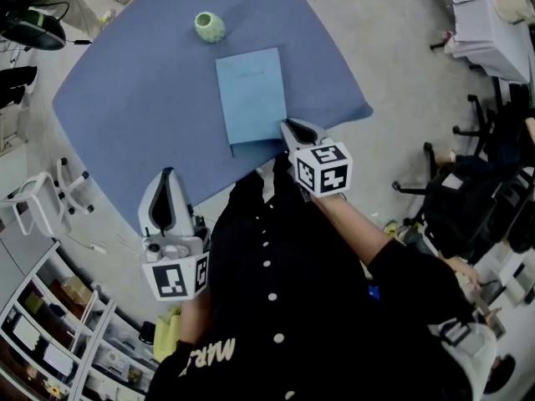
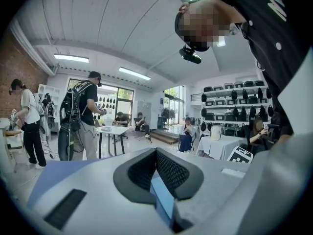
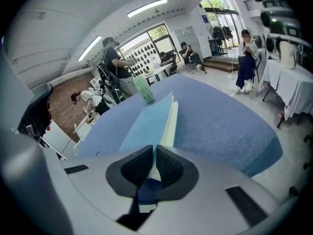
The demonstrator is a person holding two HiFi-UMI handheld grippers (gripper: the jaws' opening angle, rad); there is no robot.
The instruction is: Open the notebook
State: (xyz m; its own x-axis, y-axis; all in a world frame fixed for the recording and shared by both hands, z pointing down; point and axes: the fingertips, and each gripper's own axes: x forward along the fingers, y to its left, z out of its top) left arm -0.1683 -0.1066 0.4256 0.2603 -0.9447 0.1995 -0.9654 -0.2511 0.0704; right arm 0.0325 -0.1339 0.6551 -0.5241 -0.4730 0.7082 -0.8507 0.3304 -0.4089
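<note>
At near corner of notebook (image 1: 251, 94), right gripper (image 1: 286, 128) is clamped onto it.

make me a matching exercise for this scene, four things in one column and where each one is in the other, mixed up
Things:
1. notebook
2. green vase
3. right gripper
4. left gripper

Places:
A. held off the near edge of the blue cloth, away from the notebook
B. fingers closed on the notebook's near corner
C. lying flat on the cloth, around its middle
D. standing on the cloth beyond the notebook's far edge

Pairs: 1-C, 2-D, 3-B, 4-A
</note>
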